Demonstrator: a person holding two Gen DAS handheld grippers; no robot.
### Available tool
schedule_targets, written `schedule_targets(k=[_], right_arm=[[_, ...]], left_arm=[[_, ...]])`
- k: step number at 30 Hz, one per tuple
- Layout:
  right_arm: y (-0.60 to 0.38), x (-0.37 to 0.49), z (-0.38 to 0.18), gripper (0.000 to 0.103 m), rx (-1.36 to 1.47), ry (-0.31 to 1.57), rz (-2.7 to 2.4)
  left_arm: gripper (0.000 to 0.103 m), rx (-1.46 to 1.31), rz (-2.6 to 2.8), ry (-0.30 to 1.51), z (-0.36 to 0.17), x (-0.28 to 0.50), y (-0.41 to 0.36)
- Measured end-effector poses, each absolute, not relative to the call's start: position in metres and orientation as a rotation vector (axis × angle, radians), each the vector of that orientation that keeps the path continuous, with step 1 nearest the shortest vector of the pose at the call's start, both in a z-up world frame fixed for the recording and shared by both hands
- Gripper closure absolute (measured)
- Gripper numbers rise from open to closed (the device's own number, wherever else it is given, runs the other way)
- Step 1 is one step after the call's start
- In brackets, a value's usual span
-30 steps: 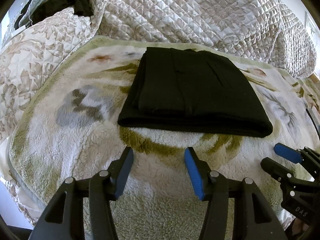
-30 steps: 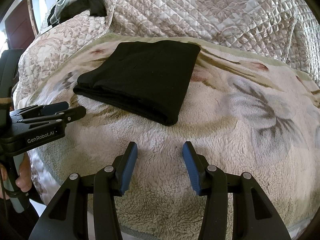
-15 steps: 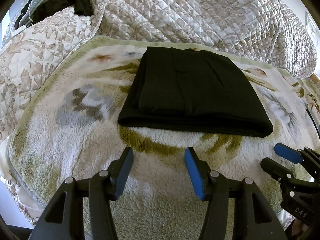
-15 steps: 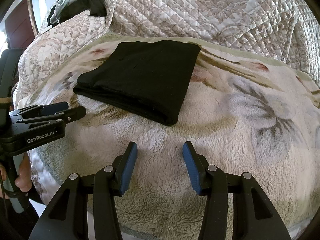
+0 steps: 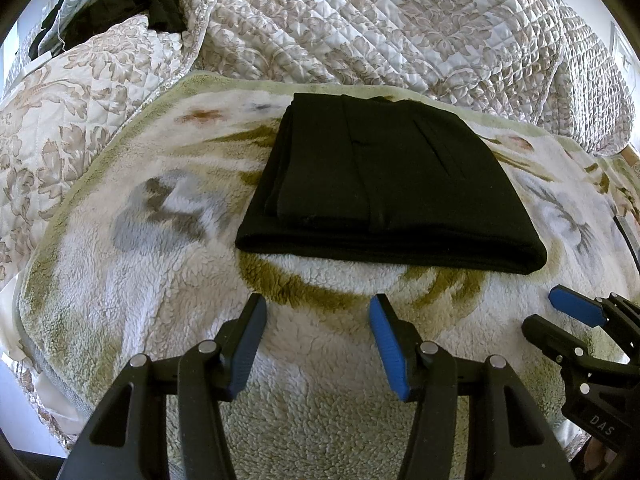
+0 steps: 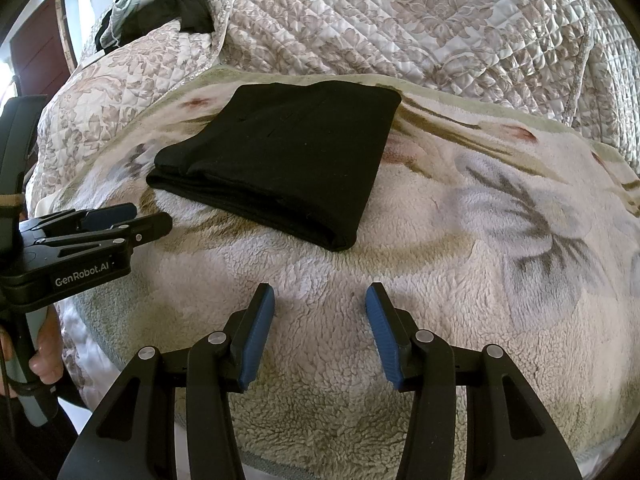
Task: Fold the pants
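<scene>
Black pants (image 5: 384,184) lie folded into a flat rectangle on a fleece blanket (image 5: 160,280) with a flower print; they also show in the right wrist view (image 6: 288,160). My left gripper (image 5: 316,316) is open and empty, just in front of the pants' near folded edge. My right gripper (image 6: 320,304) is open and empty, in front of the pants' right corner. Each gripper shows in the other's view: the right one (image 5: 560,316) at the right edge, the left one (image 6: 148,220) at the left edge.
A quilted floral bedspread (image 5: 400,20) is bunched behind the blanket. A pile of dark and pale clothes (image 5: 120,4) lies at the far left back. The blanket's front edge (image 6: 260,456) drops off just below the grippers.
</scene>
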State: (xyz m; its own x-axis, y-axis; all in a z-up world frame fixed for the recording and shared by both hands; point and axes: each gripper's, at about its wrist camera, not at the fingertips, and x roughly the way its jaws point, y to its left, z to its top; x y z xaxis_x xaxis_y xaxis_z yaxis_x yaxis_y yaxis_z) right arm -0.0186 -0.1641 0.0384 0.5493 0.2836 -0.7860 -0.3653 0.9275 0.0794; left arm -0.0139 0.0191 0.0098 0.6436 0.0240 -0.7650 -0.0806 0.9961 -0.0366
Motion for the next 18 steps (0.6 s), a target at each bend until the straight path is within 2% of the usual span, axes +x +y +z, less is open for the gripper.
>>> schedule_targets(k=[18], right_arm=[[-0.1628, -0.0193, 0.0385, 0.054, -0.098, 0.911, 0.383]], left_arm=[[0.046, -0.067, 0.06, 0.871, 0.0101, -0.0135, 0.0187]])
